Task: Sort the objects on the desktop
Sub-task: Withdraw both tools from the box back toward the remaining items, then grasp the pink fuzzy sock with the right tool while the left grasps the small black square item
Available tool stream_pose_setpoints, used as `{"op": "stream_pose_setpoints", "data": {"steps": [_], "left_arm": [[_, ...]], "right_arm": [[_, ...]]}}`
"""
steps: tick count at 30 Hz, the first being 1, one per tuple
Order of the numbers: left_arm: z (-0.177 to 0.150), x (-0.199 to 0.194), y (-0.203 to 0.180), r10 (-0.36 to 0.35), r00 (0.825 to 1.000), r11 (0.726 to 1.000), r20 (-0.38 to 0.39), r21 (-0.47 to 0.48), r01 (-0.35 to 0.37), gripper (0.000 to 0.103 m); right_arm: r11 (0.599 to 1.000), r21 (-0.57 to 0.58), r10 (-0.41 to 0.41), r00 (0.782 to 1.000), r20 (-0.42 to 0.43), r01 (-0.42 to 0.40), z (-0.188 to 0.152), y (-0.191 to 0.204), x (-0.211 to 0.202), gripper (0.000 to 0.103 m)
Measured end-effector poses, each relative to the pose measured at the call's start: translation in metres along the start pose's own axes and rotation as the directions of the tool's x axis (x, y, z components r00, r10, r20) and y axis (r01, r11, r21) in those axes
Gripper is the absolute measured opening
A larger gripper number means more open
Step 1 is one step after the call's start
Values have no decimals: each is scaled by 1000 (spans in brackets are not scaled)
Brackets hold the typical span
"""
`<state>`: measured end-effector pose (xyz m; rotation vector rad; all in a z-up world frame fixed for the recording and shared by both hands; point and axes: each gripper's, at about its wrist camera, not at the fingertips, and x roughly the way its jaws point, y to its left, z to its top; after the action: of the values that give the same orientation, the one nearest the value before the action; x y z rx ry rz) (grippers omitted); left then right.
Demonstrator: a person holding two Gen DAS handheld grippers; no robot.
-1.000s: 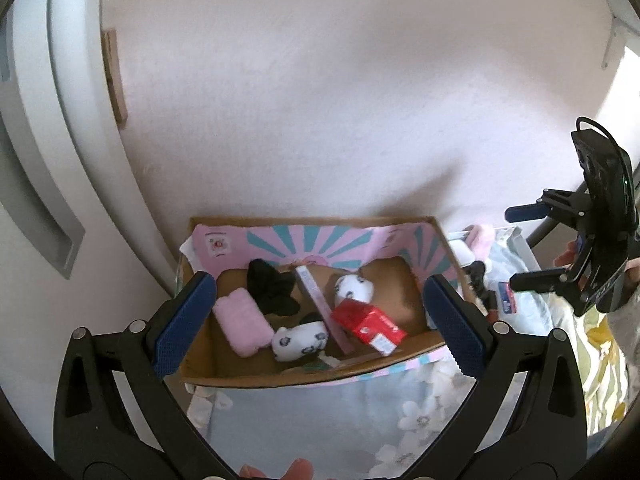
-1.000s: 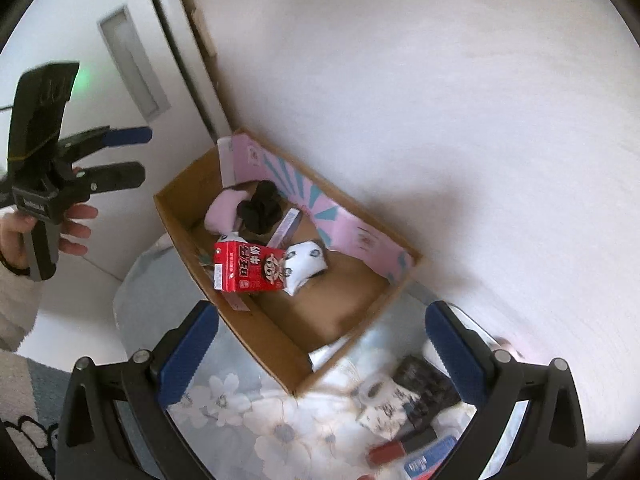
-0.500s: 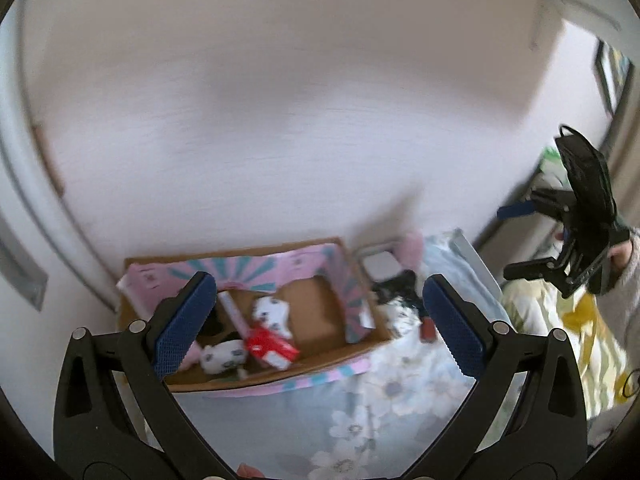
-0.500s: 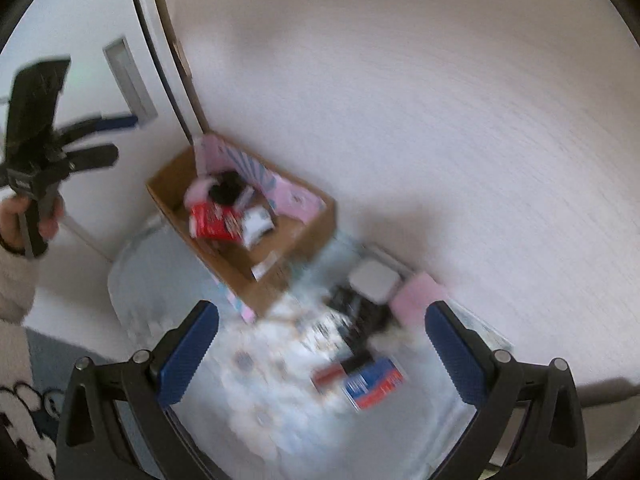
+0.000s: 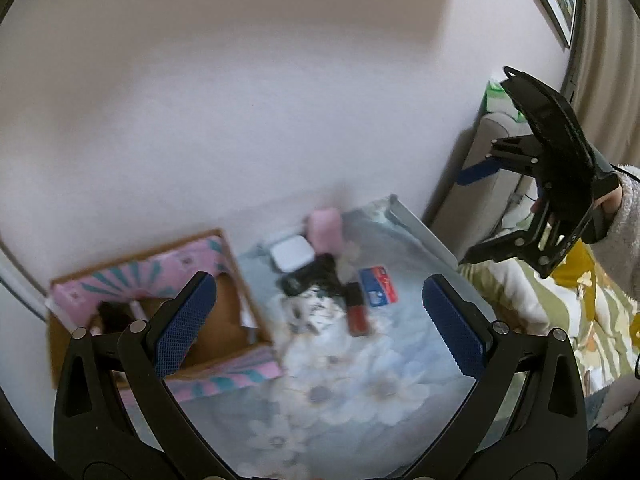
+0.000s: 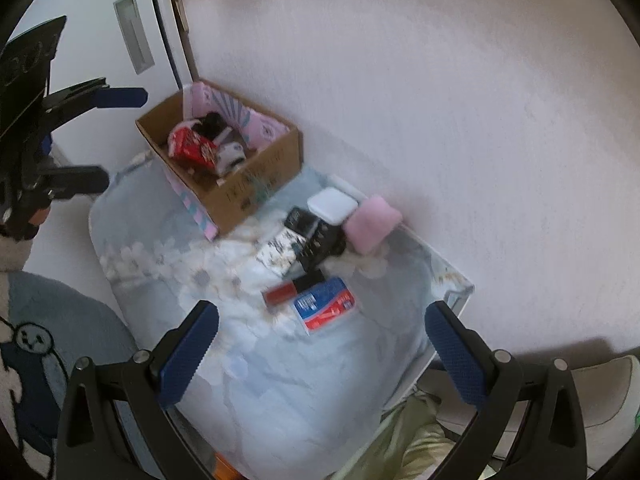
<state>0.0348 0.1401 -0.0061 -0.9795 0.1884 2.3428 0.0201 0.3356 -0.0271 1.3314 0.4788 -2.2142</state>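
Black plastic frames on both tools, each arm studded with round silver screws. The left gripper carries blue cross-hatched pads on its fingers, and the right gripper matches it, blue textured pads on black arms. Seen from the left wrist, the right tool's handle is a black curved slab, and the hand on it wears a fuzzy pale grey sleeve.

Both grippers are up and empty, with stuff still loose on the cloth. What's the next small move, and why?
Probably lower the right gripper toward the blue-and-red card. It is the loose item nearest that gripper's open fingers and lies flat and apart from the cluttered black pile. The box already holds several things, while the card, the red tube and the pink pad remain on the cloth.
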Motion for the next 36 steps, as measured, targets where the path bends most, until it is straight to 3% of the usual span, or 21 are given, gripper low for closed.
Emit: {"op": "stream_pose_setpoints", "data": {"steps": [6,10,14,19,21,26,33,36], "left_arm": [[-17,27,-29,53,998,998,17,-47,-52,103],[-35,51,-53,99,994,994,36,-45,-97,103],[-55,88,-73,126,992,992,-7,-3,-126,99],[-81,142,-82,159,986,987,-52,9,-159,91],[-89,160,-78,156,985,987,-75,-11,-157,81],[-100,180,-69,134,985,988,-110,-58,-141,73],[-113,192,-71,103,985,991,-140,-67,-113,61],[-116,196,-73,88,985,993,-146,-66,-99,59]], "right_arm": [[1000,7,7,1000,-26,-7,-18,-19,33,103],[994,102,25,1000,3,-25,-18,-43,54,103],[979,188,74,995,60,-84,-9,-66,74,102],[954,284,83,994,69,-99,8,-88,118,86],[940,311,124,990,66,-138,12,-93,137,69],[923,334,182,982,53,-190,18,-95,173,63],[913,348,204,977,67,-214,20,-95,190,49],[901,365,218,972,84,-233,19,-97,193,49]]}}
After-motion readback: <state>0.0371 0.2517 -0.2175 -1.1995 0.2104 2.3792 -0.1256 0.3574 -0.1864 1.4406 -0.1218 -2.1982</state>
